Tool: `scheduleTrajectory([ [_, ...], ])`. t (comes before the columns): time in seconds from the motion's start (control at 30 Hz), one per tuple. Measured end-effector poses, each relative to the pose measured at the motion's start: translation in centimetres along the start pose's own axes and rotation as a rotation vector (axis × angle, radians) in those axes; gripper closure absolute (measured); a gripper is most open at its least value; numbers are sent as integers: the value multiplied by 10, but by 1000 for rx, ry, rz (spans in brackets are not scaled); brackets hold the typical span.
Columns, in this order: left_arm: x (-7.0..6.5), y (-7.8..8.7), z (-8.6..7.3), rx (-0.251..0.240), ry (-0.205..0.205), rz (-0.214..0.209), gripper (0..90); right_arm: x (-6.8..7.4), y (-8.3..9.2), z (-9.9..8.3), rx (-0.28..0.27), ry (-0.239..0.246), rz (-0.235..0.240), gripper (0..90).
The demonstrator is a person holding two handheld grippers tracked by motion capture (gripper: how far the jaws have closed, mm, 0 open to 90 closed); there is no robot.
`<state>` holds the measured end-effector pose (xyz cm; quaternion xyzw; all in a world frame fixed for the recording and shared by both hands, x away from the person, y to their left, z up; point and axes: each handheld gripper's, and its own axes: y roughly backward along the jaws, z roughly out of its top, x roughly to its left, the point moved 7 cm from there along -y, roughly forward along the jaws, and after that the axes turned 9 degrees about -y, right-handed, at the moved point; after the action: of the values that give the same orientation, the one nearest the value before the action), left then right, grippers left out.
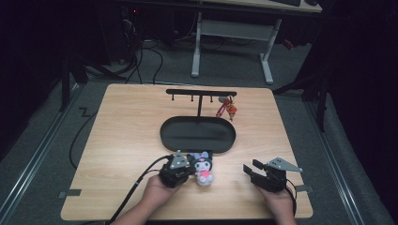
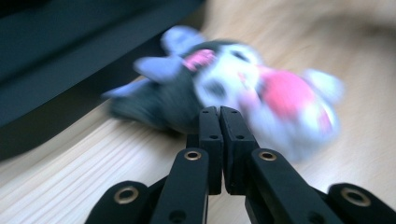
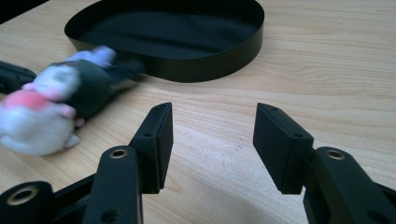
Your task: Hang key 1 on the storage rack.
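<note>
Plush black-and-white doll with pink belly (image 1: 203, 169), beside the black oval tray (image 1: 169, 136), looks soft and light to me; I'd pinch its body, left gripper (image 2: 219, 112) jaws clenched empty, right gripper (image 3: 212, 135) jaws released.

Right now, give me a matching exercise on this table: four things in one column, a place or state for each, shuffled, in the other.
Things:
1. plush toy
2. red keychain
3. oval black tray
4. right claw

Places or states:
A. hanging on the black hook rack
B. open, nothing between its jaws
C. lying on the table beside the left claw
D. empty, at the foot of the rack

Pairs: 1-C, 2-A, 3-D, 4-B
</note>
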<state>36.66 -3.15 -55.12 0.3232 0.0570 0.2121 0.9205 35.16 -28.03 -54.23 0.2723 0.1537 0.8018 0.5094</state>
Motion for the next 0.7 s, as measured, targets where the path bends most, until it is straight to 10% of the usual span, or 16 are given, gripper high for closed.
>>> scheduleTrajectory([
  [0.2,-17,-13,17,-42,-33,-10,872,-1,3,0,-11,-10,-2,481],
  [0.4,23,2,11,-81,29,144,839,-3,5,1,-19,-14,-4,481],
  [0.47,30,-5,6,-41,72,126,835,-3,5,1,-18,-17,-4,481],
  [0.7,-2,-23,11,-45,27,34,838,-5,6,0,-19,-20,-14,479],
])
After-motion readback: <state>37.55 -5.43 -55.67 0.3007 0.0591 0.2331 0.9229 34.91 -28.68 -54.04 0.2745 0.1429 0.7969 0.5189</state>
